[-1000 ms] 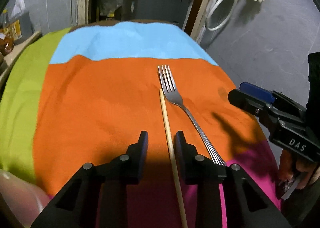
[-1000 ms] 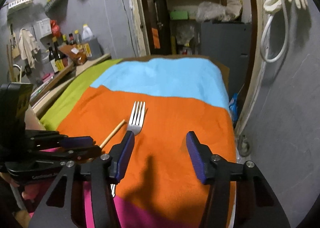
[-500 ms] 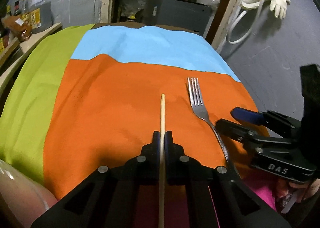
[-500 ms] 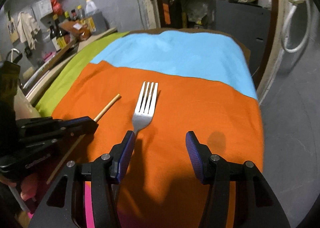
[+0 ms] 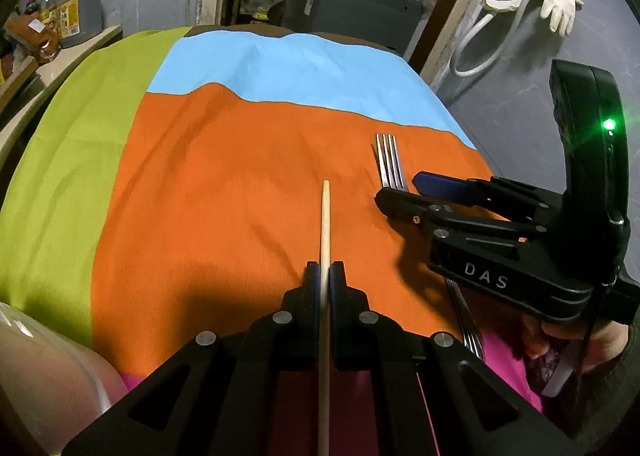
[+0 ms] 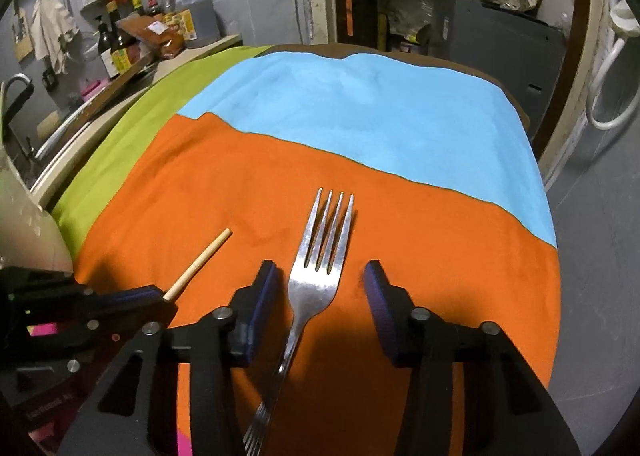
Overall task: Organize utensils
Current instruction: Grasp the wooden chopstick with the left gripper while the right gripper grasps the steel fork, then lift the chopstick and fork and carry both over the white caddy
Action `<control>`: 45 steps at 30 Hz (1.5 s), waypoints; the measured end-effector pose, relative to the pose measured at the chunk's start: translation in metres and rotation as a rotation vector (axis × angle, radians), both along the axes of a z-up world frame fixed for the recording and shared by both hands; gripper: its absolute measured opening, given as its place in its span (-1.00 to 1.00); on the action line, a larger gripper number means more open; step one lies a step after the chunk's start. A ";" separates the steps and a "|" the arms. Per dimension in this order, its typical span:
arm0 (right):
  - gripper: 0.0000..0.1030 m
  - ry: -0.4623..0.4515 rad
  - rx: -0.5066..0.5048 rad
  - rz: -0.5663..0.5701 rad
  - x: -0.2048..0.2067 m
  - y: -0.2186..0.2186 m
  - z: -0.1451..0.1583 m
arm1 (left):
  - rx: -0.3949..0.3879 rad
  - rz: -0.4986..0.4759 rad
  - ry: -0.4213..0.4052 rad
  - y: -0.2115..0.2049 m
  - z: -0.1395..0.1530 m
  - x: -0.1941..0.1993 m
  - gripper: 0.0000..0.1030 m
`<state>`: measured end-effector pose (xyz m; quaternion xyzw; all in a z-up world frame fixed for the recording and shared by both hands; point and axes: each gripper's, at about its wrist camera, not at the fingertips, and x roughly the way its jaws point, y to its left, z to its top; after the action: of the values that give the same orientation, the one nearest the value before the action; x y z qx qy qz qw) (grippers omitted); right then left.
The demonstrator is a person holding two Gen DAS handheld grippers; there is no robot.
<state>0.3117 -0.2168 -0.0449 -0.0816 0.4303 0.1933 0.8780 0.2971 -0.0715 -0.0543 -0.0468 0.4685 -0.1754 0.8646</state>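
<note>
My left gripper (image 5: 325, 276) is shut on a wooden chopstick (image 5: 325, 224), which points forward over the orange part of the cloth. The chopstick's tip also shows in the right wrist view (image 6: 200, 262), sticking out of the left gripper (image 6: 160, 296). A steel fork (image 6: 318, 276) lies on the orange cloth, tines pointing away. My right gripper (image 6: 320, 284) is open with one finger on each side of the fork's head. In the left wrist view the right gripper (image 5: 400, 196) covers the fork (image 5: 390, 164) below its tines.
The table wears a cloth (image 6: 360, 128) of blue, orange, green and pink patches. A counter with bottles (image 6: 120, 44) stands at the left. A grey wall with a hose and glove (image 5: 556, 4) is at the right. A pale rounded object (image 5: 44, 372) sits at the near left.
My left gripper closed on the chopstick and moved it left, away from the fork. My right gripper moved forward and left, so its open fingers now straddle the fork's head.
</note>
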 end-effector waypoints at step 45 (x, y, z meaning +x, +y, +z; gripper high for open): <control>-0.57 -0.762 0.220 -0.150 -0.147 0.002 0.097 | -0.246 0.058 -0.699 0.023 0.085 -0.083 -0.94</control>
<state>0.1650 -0.2145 0.0516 -0.0211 0.0555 0.1294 0.9898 0.2136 -0.0482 0.0306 -0.1010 0.1190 -0.2115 0.9648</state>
